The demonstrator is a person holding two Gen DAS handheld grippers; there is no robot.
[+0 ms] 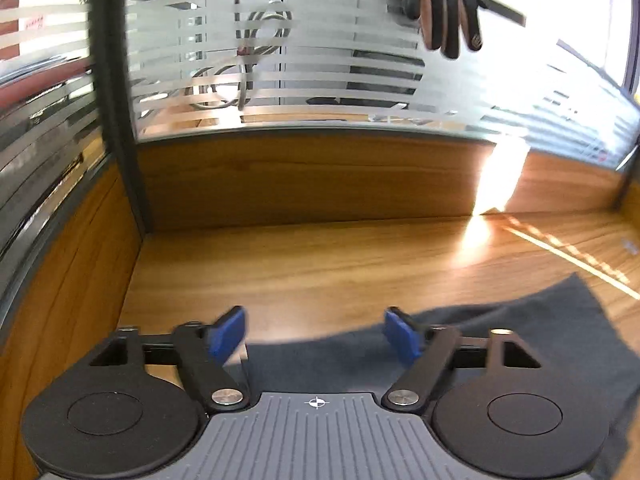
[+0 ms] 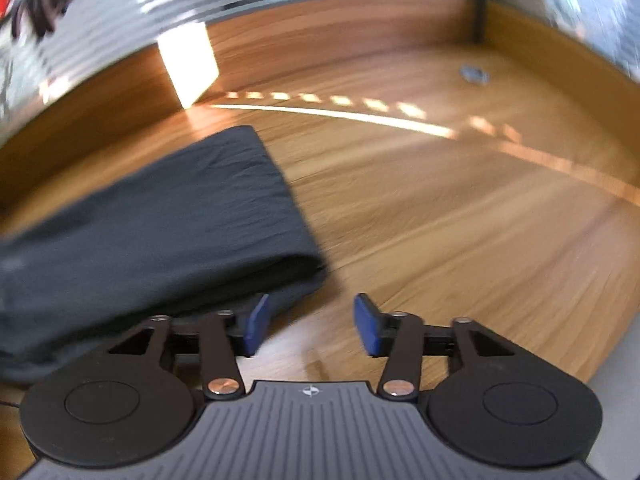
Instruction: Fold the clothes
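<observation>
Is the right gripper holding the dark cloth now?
No, the right gripper is open and empty, beside the folded dark cloth on the wooden desk.

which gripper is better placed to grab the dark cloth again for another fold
Left, probably. The left gripper stands open directly over the dark grey folded cloth's edge; the right gripper is open over bare wooden desk, beside the cloth's corner.

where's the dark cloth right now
The dark cloth lies folded on the wooden desk, left of the right tongs in the right wrist view.
</observation>
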